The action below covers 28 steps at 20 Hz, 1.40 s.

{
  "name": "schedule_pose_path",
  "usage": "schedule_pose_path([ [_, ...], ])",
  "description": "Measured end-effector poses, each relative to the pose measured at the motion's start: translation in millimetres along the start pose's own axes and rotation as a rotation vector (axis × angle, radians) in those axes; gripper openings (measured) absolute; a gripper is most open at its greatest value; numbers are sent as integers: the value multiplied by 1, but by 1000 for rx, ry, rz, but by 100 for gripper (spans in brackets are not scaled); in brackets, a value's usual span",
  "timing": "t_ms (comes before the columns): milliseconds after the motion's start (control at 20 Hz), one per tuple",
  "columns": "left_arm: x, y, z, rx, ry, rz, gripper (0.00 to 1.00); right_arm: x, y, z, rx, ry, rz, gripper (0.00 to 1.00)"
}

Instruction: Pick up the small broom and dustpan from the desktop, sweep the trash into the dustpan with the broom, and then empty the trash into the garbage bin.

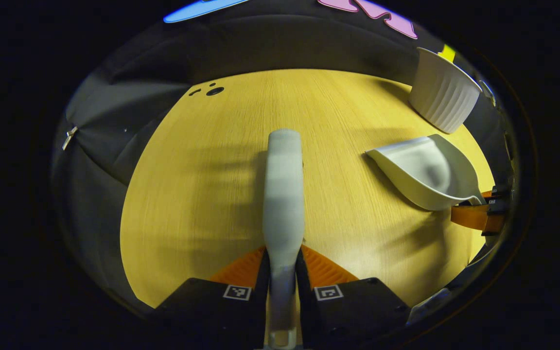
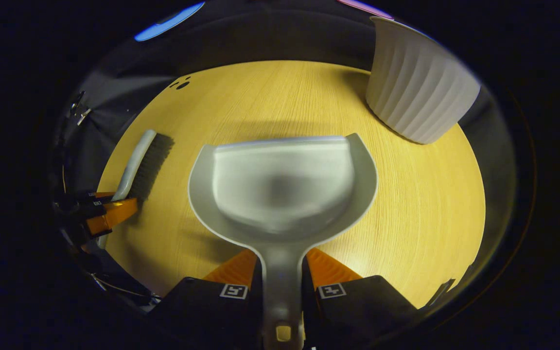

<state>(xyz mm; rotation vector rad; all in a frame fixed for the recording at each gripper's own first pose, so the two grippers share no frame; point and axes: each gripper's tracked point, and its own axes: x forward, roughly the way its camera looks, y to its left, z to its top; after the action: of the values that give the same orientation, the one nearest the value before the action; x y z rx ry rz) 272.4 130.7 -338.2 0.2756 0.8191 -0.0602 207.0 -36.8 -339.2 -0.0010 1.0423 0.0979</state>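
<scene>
A: The jaws of the left gripper are pinched on the handle of the broom, which runs straight ahead over the surface. In the right gripper view the broom shows from the side, bristles dark and pointing down toward the wood.

B: And the right gripper?

A: Its jaws are pressed on the handle of the dustpan. The pan faces away from the camera, open and, as far as the view shows, with nothing in it.

B: So how far along does the job look?

A: Both tools are in hand, so the picking up seems done. Whether the sweeping is finished is harder to judge: no trash is visible on the wood or in the pan. The pan's floor is blurred, so small bits could be missed.

B: Where does the trash go?

A: Into the white ribbed bin, which stands at the far right of the surface, just beyond the dustpan's front edge and apart from it. From the left gripper view it sits past the dustpan, near the surface's rim.

B: Anything in the way?

A: Nothing lies between pan and bin. There are a few small dark holes at the far left of the surface, well clear of both tools. The booth's dark cloth hangs behind.
</scene>
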Motion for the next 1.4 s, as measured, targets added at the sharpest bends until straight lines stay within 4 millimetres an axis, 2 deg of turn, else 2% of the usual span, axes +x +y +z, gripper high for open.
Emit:
schedule_pose_path([
  [150,-6,-6,2,23,2,-4,33,-5,3,-2,-23,24,26,41],
  [250,-10,-12,3,21,-9,-32,36,-5,9,0,-10,13,56,49],
  [350,-21,-18,8,2,-44,-63,68,-9,11,5,4,-7,68,90],
  [450,-36,-18,12,3,-83,-56,100,-17,10,8,0,-28,63,98],
  [550,-53,-17,15,39,-128,-37,98,-33,12,14,-2,-69,59,99],
  [700,-91,-19,21,69,-222,-19,98,-66,15,29,-51,-182,55,99],
  [850,-139,-26,28,35,-328,-42,97,-114,22,55,-97,-339,38,99],
  [1050,-214,-21,43,29,-513,-8,98,-181,51,75,-83,-529,84,99],
  [1200,-275,-10,48,77,-667,88,98,-226,80,78,-71,-660,162,99],
  [1300,-313,-14,47,92,-763,113,98,-254,87,77,-84,-754,164,99],
  [1400,-346,-17,36,80,-835,123,97,-275,92,70,-122,-819,142,99],
])
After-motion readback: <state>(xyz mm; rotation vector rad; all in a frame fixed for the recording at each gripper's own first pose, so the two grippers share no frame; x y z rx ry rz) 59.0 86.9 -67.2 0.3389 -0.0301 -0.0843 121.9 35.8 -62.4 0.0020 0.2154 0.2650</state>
